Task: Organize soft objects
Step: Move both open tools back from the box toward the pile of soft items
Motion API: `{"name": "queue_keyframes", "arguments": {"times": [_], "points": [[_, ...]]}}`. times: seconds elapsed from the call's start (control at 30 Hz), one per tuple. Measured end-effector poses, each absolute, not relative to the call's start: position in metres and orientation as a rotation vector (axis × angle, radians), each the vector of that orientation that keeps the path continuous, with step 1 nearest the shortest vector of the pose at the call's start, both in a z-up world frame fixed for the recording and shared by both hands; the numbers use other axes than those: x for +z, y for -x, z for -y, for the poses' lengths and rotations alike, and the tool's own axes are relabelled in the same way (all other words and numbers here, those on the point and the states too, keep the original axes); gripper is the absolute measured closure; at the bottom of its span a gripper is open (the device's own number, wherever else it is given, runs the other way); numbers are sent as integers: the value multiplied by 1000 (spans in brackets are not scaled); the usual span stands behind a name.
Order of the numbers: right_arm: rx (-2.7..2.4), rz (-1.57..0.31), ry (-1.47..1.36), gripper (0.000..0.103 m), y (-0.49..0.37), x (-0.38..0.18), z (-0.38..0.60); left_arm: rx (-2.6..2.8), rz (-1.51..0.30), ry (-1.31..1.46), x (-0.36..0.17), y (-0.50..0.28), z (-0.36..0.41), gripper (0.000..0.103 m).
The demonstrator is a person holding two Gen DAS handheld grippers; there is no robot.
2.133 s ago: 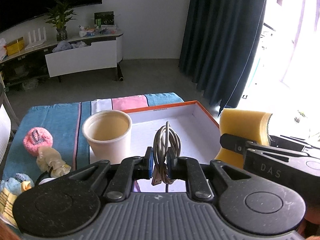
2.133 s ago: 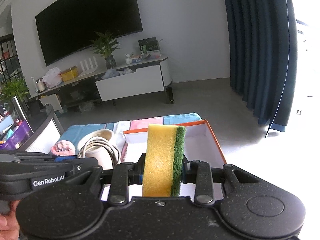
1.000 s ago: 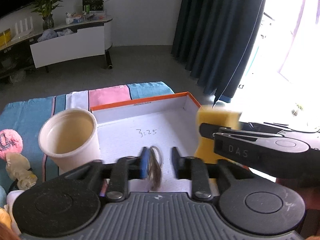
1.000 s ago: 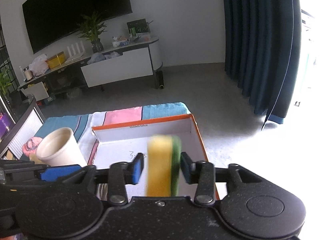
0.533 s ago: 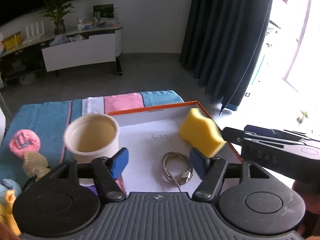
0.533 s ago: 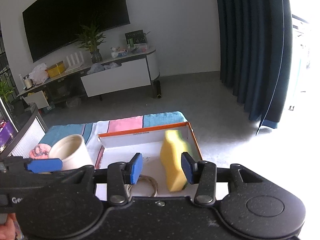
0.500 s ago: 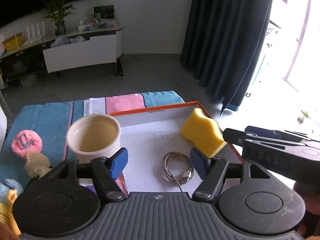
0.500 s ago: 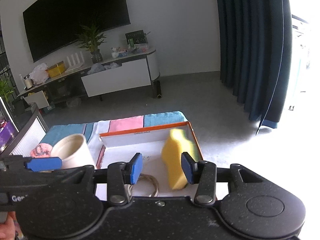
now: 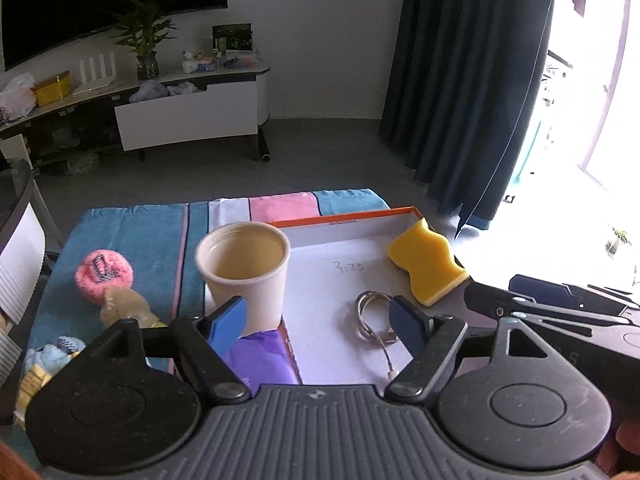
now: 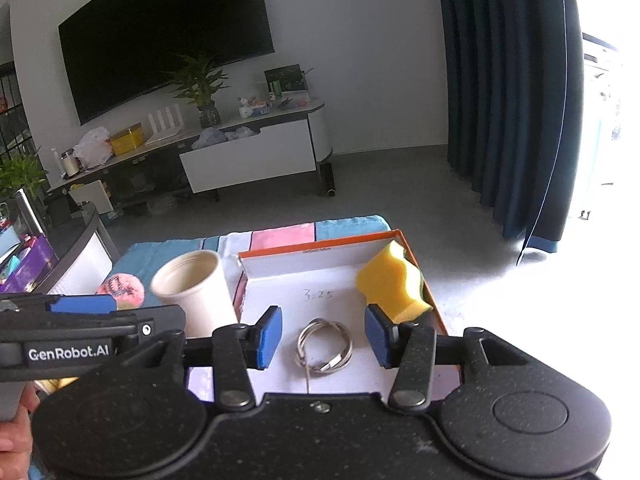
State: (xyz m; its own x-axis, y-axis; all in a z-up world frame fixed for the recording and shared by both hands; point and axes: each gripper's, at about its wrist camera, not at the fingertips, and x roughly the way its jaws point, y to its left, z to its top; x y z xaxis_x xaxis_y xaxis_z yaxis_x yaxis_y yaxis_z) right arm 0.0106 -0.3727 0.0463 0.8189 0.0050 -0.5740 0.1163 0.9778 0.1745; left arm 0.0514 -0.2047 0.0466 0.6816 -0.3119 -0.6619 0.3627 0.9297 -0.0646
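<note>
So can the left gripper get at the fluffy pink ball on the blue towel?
Probably yes: the fluffy pink ball lies uncovered, the left gripper is empty, its jaws opening. The beige paper cup stands clear.

One orange-rimmed box [image 9: 344, 222] holds one yellow sponge [image 9: 426, 266] and one coiled cable [image 9: 372, 316]. Beside it stand one cream cup [image 9: 244, 268], one pink pom-pom [image 9: 104, 270], one beige soft toy [image 9: 122, 306] and one blue-and-yellow soft toy [image 9: 48, 360].
</note>
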Motion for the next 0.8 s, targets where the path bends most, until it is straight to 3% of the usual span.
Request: {"name": "queue_keyframes", "arguments": {"times": [0.43,0.8], "points": [[-14,-608,-211,34,6,53,338,-336,-711,-67,49,-32,174,18],[1,-615,-220,22,14,54,313,-299,-694,-55,51,-20,141,7]]}}
